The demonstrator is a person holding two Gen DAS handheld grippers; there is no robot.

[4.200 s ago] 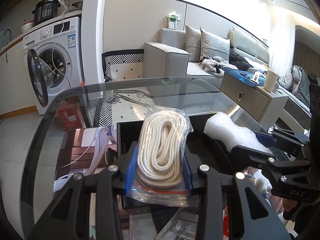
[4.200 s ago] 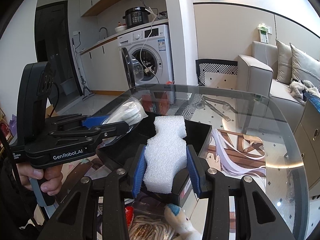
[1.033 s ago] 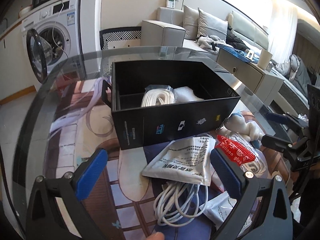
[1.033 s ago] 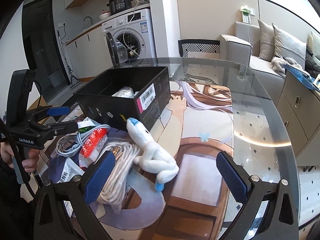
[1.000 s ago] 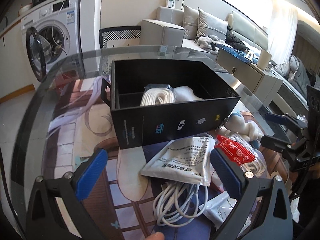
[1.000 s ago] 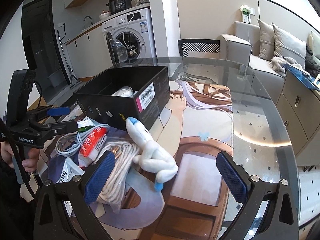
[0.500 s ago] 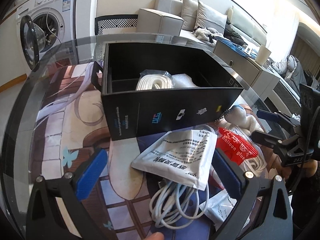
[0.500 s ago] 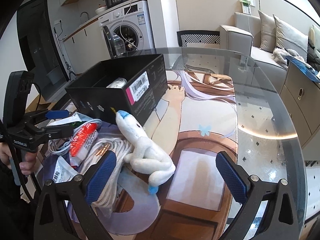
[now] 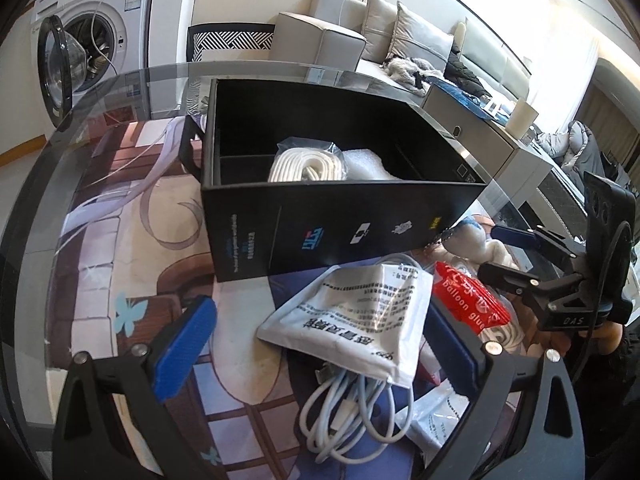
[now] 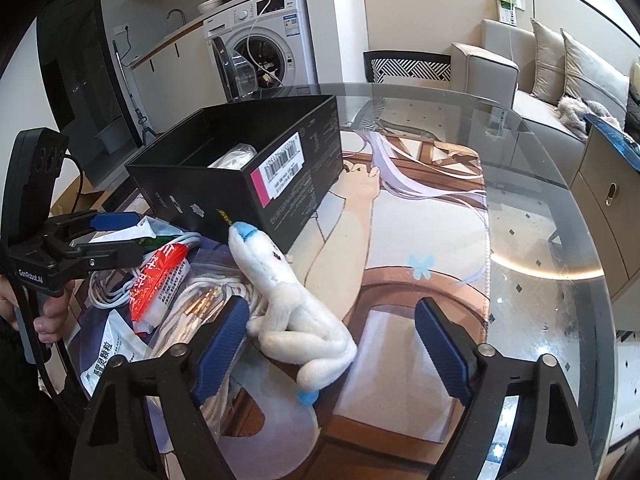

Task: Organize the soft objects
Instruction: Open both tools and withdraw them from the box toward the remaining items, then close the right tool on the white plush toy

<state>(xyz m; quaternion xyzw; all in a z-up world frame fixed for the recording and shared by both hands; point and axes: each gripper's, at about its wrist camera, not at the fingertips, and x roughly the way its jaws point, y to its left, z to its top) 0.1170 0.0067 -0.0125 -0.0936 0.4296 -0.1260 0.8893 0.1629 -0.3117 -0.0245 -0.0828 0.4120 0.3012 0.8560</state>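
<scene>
A black box (image 9: 340,224) on the glass table holds a bagged white rope (image 9: 306,162) and a piece of white foam (image 9: 364,166). In front of it lies a pile: a white pouch (image 9: 352,316) over a coiled white cable (image 9: 352,408), and a red packet (image 9: 468,296). My left gripper (image 9: 320,344) is open wide above the pouch. A white plush toy (image 10: 296,304) with blue tips lies beside the box (image 10: 240,184) on a rope coil (image 10: 200,292). My right gripper (image 10: 330,346) straddles the toy, jaws closing, the left pad close to it and the right pad apart.
A printed mat (image 10: 420,240) covers most of the round glass table, whose rim (image 10: 592,240) curves on the right. A hand (image 10: 48,312) holds the left gripper at the left. More white packets (image 10: 108,352) lie in the pile. A washing machine and a sofa stand beyond.
The rope bag and foam, held over the box four seconds ago, now lie inside it. Both grippers have dipped closer to the pile. The right jaws have narrowed around the plush toy.
</scene>
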